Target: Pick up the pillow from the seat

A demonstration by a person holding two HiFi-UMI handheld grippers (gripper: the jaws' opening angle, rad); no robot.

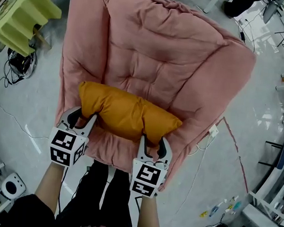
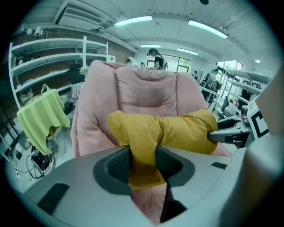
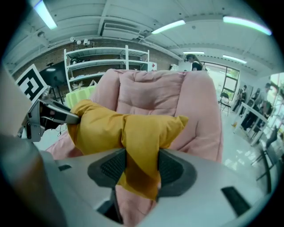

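Note:
A mustard-yellow pillow lies across the front of the pink padded seat. My left gripper is shut on the pillow's left end, and a fold of yellow cloth is pinched between its pads. My right gripper is shut on the pillow's right part, with the cloth squeezed between its jaws. Each gripper view shows the pillow stretched sideways toward the other gripper. The pillow's underside is hidden, so I cannot tell whether it touches the seat cushion.
A pale green cloth-covered stand sits left of the chair. Cables lie on the floor at the left, and a red floor line runs at the right. Metal shelving stands behind, and people are far back.

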